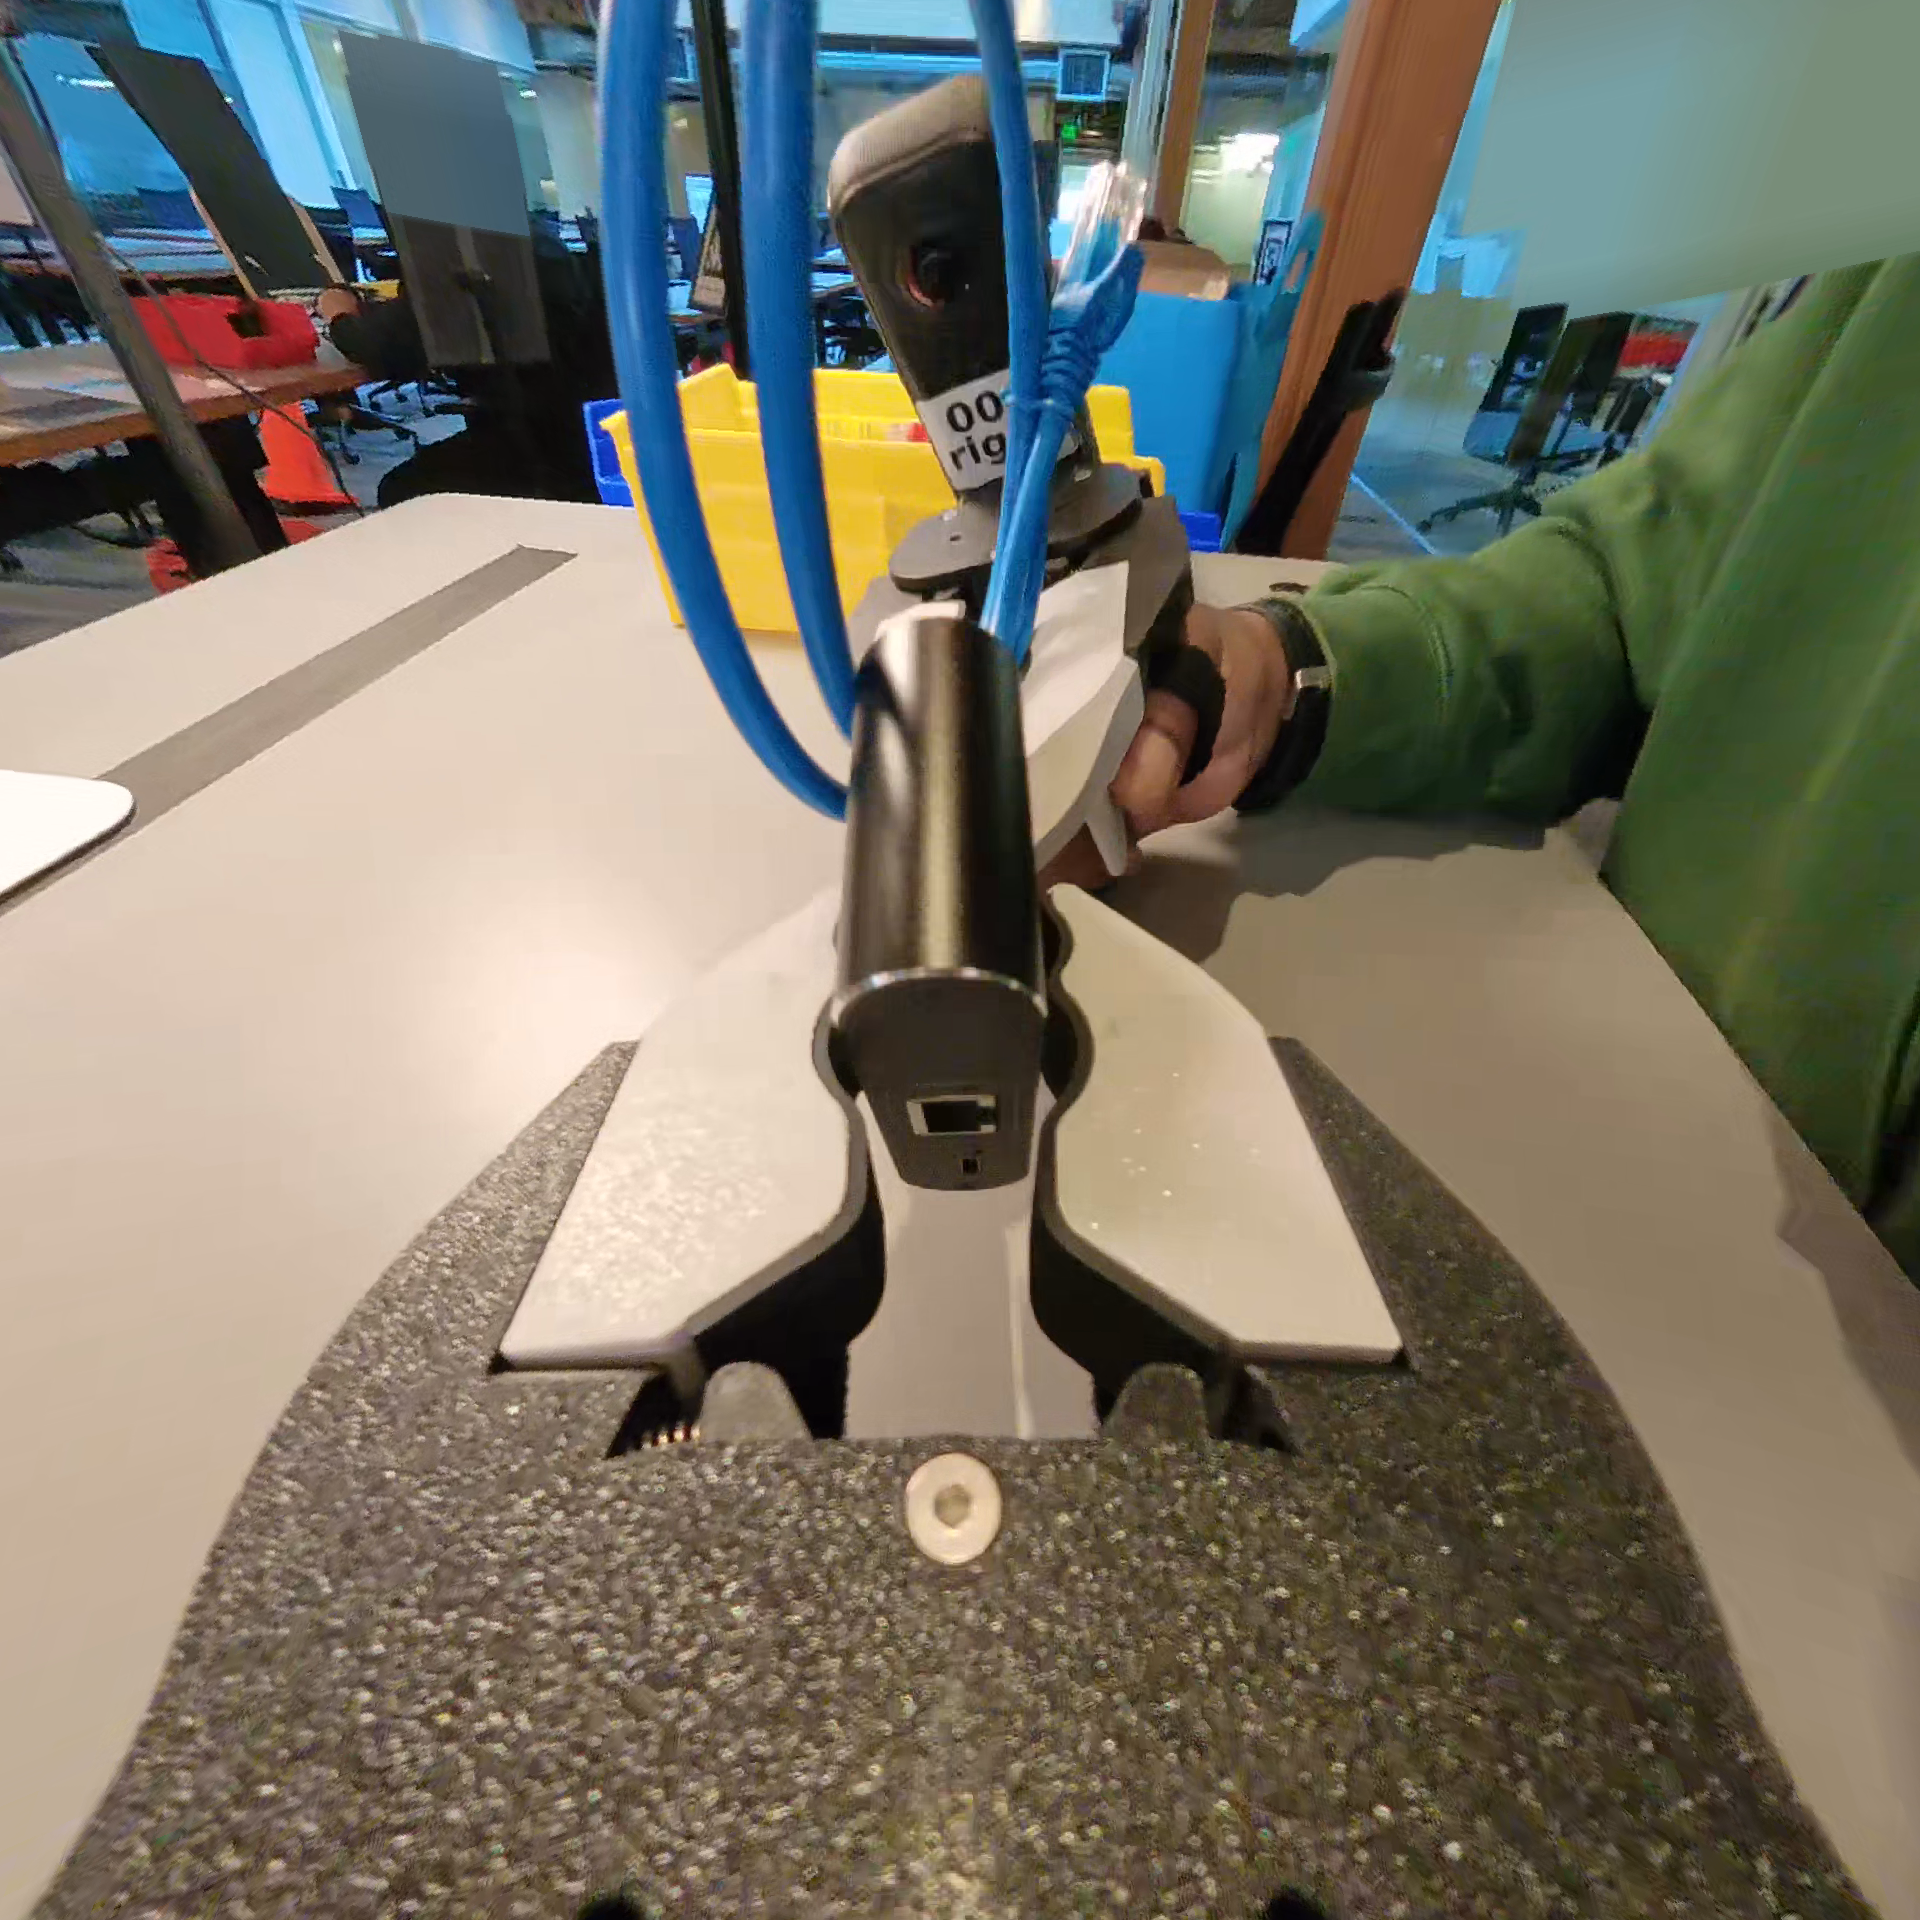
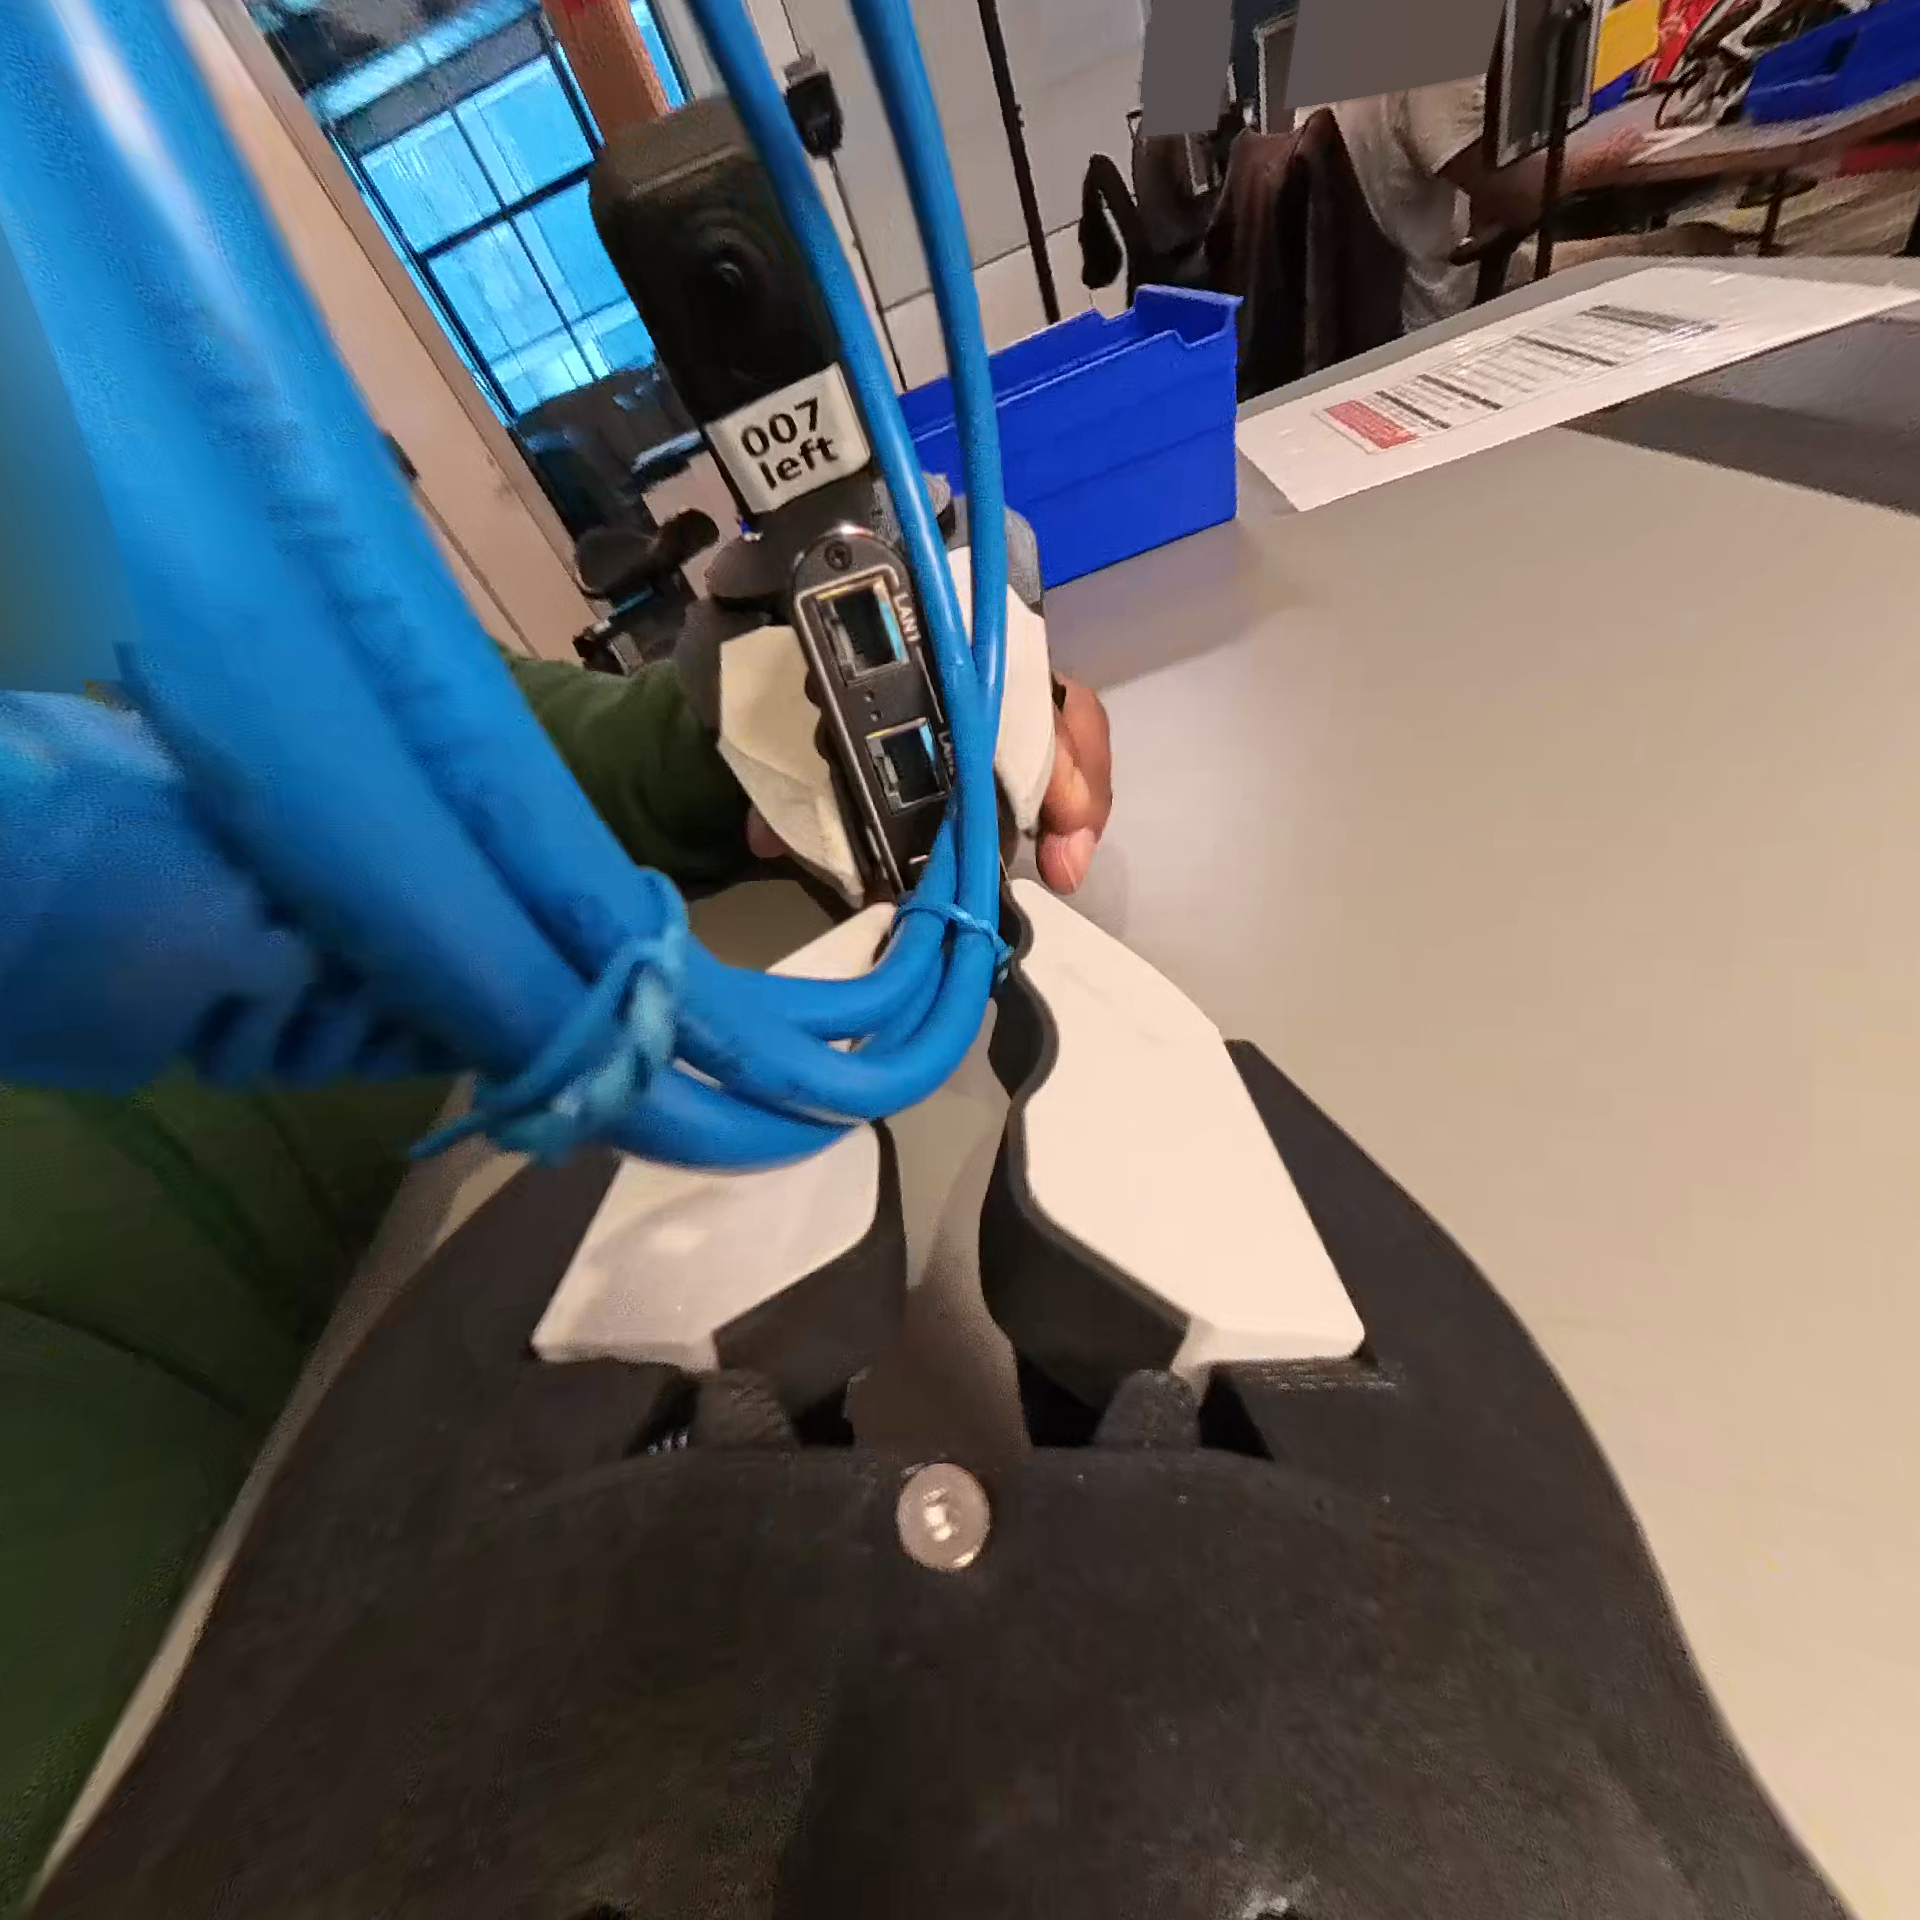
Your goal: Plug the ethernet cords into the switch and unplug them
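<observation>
Left wrist view: the left gripper [image 1: 940, 997] is clamped on a slim black metal switch [image 1: 940, 831] held above the grey table [image 1: 416, 935], well inside its edges. Beyond the switch, a yellow plastic bin [image 1: 748, 488].

Right wrist view: the right gripper [image 2: 961, 935] pinches a bundled blue ethernet cord [image 2: 790, 1049] just before the switch's [image 2: 873, 707] empty ports; a white labelled camera stands behind the switch, a printed sheet [image 2: 1558, 364] right of it.

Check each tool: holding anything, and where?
Left tool clamps the black switch around its body. Right tool pinches the bundled blue cords near a tie.
</observation>
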The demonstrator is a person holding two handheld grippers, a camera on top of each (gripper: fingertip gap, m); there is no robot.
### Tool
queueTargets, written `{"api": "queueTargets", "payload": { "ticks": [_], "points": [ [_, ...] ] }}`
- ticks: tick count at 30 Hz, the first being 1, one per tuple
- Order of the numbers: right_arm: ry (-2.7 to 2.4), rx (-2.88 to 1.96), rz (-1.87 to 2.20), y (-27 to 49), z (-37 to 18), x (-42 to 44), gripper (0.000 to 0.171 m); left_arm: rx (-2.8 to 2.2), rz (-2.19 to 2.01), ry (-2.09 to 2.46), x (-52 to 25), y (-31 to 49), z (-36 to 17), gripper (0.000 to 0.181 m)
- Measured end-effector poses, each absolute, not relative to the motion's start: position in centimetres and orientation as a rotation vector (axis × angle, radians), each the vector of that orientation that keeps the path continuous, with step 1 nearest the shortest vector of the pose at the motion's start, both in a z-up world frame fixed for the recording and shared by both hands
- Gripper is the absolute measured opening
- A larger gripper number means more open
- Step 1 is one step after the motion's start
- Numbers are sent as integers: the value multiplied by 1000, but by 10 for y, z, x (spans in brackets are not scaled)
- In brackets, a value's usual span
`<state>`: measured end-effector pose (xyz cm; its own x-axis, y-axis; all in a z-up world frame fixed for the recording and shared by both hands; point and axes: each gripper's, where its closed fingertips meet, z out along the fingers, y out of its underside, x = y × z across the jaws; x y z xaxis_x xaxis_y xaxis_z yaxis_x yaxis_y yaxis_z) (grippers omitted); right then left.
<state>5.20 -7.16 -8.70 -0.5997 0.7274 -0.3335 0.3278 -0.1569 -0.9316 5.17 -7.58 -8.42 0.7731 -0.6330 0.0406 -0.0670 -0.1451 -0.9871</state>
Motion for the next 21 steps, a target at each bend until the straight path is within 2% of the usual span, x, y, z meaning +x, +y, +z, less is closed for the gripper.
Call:
{"api": "queueTargets", "payload": {
  "ticks": [7, 9, 10, 12, 14, 18, 21],
  "points": [
    [-1752, -1294, 1922, -66, -87, 49, 15, -1629, -502, 460, 48, -69, -76, 28],
    [-1738, -1334, 1834, -58, -92, 45, 20, -1645, -499, 415, 42, -67, -77, 28],
    [-1741, -1345, 1760, -52, -95, 44, 15, -1645, -508, 392, 39, -67, -75, 28],
    [-1745, -1349, 1588, -36, -99, 43, 23, -1654, -528, 313, 26, -65, -73, 28],
    [-1761, -1340, 1497, -26, -97, 45, 24, -1653, -595, 196, 12, -63, -71, 28],
    [-1766, -1188, 1468, -31, -81, 50, 17, -1669, -734, 3, -9, -59, -81, 28],
    [-1785, -1056, 1432, -48, -76, 49, 20, -1687, -800, -5, -4, -58, -84, 28]
  ]
}}
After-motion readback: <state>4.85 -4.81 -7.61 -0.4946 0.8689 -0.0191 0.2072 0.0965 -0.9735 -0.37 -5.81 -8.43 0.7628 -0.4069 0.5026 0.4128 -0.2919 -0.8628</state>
